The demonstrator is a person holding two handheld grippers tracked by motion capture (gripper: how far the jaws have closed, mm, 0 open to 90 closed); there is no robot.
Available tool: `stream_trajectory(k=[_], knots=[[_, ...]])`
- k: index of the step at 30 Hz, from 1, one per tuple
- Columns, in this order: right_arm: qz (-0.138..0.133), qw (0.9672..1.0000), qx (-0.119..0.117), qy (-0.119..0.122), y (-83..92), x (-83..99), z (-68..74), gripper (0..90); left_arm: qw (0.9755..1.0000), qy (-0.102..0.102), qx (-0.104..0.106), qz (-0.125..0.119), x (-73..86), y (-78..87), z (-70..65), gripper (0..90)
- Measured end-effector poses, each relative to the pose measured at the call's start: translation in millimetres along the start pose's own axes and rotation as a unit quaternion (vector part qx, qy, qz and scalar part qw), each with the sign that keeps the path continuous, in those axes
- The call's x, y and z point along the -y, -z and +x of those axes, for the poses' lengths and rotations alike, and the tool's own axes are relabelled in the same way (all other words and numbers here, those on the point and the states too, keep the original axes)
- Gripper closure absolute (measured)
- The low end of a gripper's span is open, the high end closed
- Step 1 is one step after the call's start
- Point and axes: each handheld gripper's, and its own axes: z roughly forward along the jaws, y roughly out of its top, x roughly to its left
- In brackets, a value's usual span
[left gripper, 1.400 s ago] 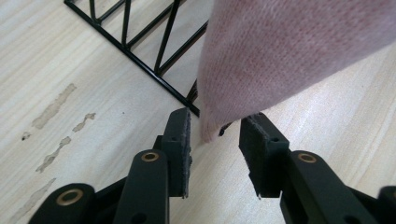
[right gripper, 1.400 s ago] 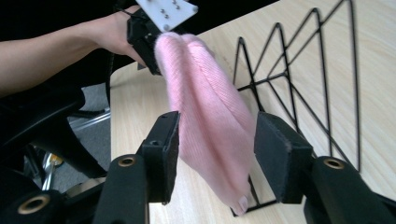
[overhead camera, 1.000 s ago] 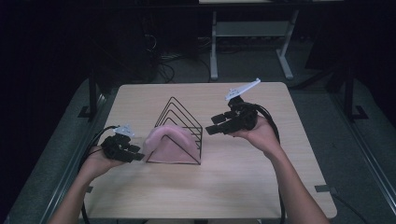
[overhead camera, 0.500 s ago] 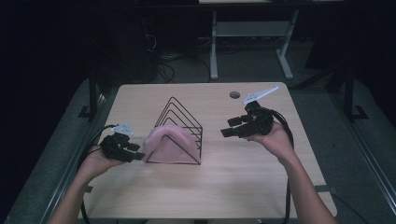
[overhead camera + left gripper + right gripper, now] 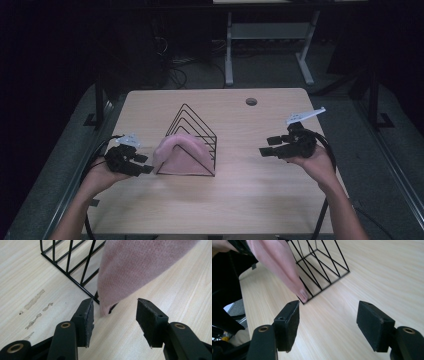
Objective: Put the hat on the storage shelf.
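The left gripper (image 5: 144,169) sits near the counter's (image 5: 240,205) left edge with its fingers (image 5: 86,320) parted; they have just been opening, and the lower tip of the pink cloth (image 5: 181,154) hangs just ahead of the gap, touched by neither pad in the left gripper view; the right gripper (image 5: 264,150) hovers toward the right edge, well apart from the rack, its fingers (image 5: 287,322) spread wide over bare wood and holding nothing, and they too have just been opening; the cloth is draped over the front of the black wire rack (image 5: 197,131), which stands left of the counter's middle, the cloth's bottom edge reaching the wood; compared with a second ago, the right hand has moved away from the rack toward the right edge and come lower, while the left hand has stayed beside the cloth.
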Motion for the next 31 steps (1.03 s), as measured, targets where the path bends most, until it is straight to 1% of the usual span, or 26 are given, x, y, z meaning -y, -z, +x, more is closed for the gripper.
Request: stream_trajectory(k=[1,5,6,7,8,9,10,11,12,13,14,15,16,17,19,20,21,22,24,25,26,27,28,29,30,31], knots=[[-0.001,1.0000,0.004,-0.006,3.8,8.5,-3.2,33.2,1.0000,0.003,-0.001,0.000,1.2,-0.2,-0.3,47.1],[-0.003,0.9998,0.014,-0.015,9.1,20.8,-7.4,31.4,1.0000,0.006,-0.001,-0.004,3.2,-0.5,-0.4,45.6],[-0.005,0.9997,0.017,-0.019,11.8,29.2,-9.8,31.4,1.0000,0.007,-0.001,-0.002,3.8,-0.7,-0.6,44.4],[-0.003,0.9996,0.019,-0.022,13.0,33.4,-10.6,31.3,0.9999,0.010,-0.002,-0.003,4.9,-1.2,-1.7,43.9],[-0.003,0.9996,0.019,-0.022,13.0,33.4,-10.6,31.3,0.9999,0.010,-0.002,-0.003,4.9,-1.2,-1.7,43.5],[-0.002,0.9995,0.023,-0.023,15.1,43.1,-12.0,31.3,0.9999,0.011,-0.002,-0.004,5.4,-1.3,-2.5,43.1],[-0.002,0.9995,0.023,-0.023,15.1,43.1,-12.0,31.3,0.9999,0.011,-0.003,-0.005,5.7,-1.3,-3.0,43.1],[0.006,0.9992,0.028,-0.027,16.5,50.0,-12.2,30.8,0.9999,0.009,-0.004,-0.006,6.1,-1.6,-4.3,41.7],[0.006,0.9992,0.028,-0.027,16.5,50.0,-12.2,30.8,0.9999,0.009,-0.004,-0.006,6.1,-1.6,-4.3,41.2],[0.013,0.9989,0.035,-0.027,18.3,57.4,-12.0,30.4,0.9999,0.010,-0.008,-0.006,6.8,-1.8,-6.9,40.7],[0.013,0.9989,0.035,-0.027,18.3,57.4,-12.0,30.4,0.9999,0.010,-0.008,-0.006,6.8,-1.8,-6.9,40.2],[0.017,0.9987,0.039,-0.029,19.8,65.0,-10.7,29.8,0.9999,0.014,-0.006,-0.009,8.8,-2.0,-8.2,39.2],[0.017,0.9987,0.039,-0.029,19.8,65.0,-10.7,29.8,0.9999,0.014,-0.006,-0.009,8.8,-2.0,-8.2,37.9],[0.014,0.9985,0.040,-0.035,21.5,73.5,-9.1,29.6,0.9997,0.017,-0.018,-0.004,11.2,-1.8,-10.7,37.5],[0.011,0.9985,0.040,-0.037,23.3,81.8,-7.5,29.6,0.9997,0.018,-0.017,-0.008,14.2,-1.2,-12.4,37.5],[0.011,0.9985,0.040,-0.037,23.3,81.8,-7.5,29.6,0.9997,0.018,-0.017,-0.008,14.2,-1.2,-12.4,37.5],[0.013,0.9984,0.042,-0.037,24.5,85.8,-6.1,29.3,0.9994,0.022,-0.021,-0.014,15.8,-0.7,-14.3,37.5],[0.008,0.9983,0.048,-0.033,26.5,94.2,-3.0,29.0,0.9992,0.023,-0.025,-0.021,17.1,-0.5,-15.5,37.2],[0.002,0.9981,0.050,-0.034,28.5,103.2,1.1,28.3,0.9987,0.027,-0.021,-0.039,20.7,-1.0,-18.0,36.9],[-0.004,0.9980,0.053,-0.034,29.1,108.4,3.9,27.9,0.9981,0.034,-0.017,-0.049,21.8,-2.0,-18.9,36.4],[-0.004,0.9980,0.053,-0.034,29.1,108.4,3.9,27.9,0.9981,0.034,-0.017,-0.049,21.8,-2.0,-18.9,36.0],[-0.012,0.9979,0.054,-0.034,29.3,113.9,6.6,27.2,0.9978,0.034,-0.013,-0.056,23.3,-3.1,-19.4,36.0],[-0.033,0.9968,0.061,-0.040,29.0,125.9,14.3,27.2,0.9969,0.036,-0.012,-0.068,25.4,-6.0,-20.4,36.0],[-0.046,0.9965,0.059,-0.037,27.9,132.4,17.9,27.2,0.9975,0.032,-0.009,-0.063,26.2,-6.9,-19.8,35.8],[-0.046,0.9965,0.059,-0.037,27.9,132.4,17.9,27.2,0.9975,0.032,-0.009,-0.063,26.2,-6.9,-19.8,35.8],[-0.063,0.9958,0.055,-0.037,26.2,139.4,21.1,27.5,0.9973,0.034,-0.013,-0.064,27.1,-7.2,-19.8,35.8]])
